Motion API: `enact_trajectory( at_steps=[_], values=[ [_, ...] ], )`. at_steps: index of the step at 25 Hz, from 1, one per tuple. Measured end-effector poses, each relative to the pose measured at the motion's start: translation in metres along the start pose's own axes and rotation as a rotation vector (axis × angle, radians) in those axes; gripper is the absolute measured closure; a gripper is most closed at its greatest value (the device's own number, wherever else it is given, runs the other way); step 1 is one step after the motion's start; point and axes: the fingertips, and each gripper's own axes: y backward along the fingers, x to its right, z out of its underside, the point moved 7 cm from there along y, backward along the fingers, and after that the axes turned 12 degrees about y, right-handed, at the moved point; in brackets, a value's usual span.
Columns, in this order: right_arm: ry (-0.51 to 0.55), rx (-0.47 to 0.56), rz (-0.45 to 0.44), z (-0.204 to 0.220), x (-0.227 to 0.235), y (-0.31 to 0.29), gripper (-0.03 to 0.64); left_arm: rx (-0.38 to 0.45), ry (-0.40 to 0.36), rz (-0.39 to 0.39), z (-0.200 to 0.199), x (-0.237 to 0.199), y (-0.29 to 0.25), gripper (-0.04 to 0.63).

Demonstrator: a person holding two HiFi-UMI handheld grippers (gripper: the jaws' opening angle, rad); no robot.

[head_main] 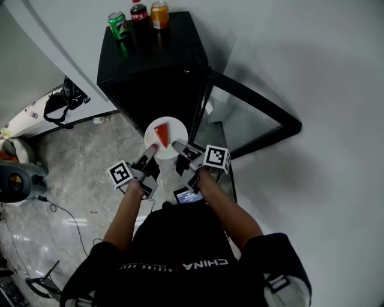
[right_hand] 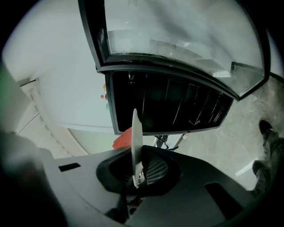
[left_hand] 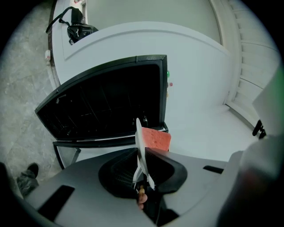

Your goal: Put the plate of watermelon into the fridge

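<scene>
A white plate carries a red watermelon wedge and is held level just in front of the open black mini fridge. My left gripper is shut on the plate's near-left rim, and my right gripper is shut on its near-right rim. In the left gripper view the plate shows edge-on between the jaws with the watermelon behind it. The right gripper view shows the same plate edge-on, the watermelon to its left, and the dark fridge interior ahead.
The fridge's glass door is swung open to the right. Three drink cans stand on the fridge top. A black bag lies on a white counter at left, and cables run over the grey floor.
</scene>
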Motion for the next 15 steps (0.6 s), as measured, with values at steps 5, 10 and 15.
enact_trajectory(
  at_steps=[5, 10, 15],
  values=[
    [0.006, -0.04, -0.018, -0.033, 0.005, -0.014, 0.586, 0.041, -0.009, -0.01, -0.012, 0.003, -0.027, 0.541],
    [-0.003, -0.062, -0.045, -0.046, -0.001, -0.023, 0.584, 0.072, -0.022, -0.004, -0.017, 0.013, -0.035, 0.541],
    [-0.006, -0.06, -0.043, -0.048, -0.004, -0.031, 0.584, 0.07, -0.032, 0.003, -0.025, 0.018, -0.035, 0.541]
  ],
)
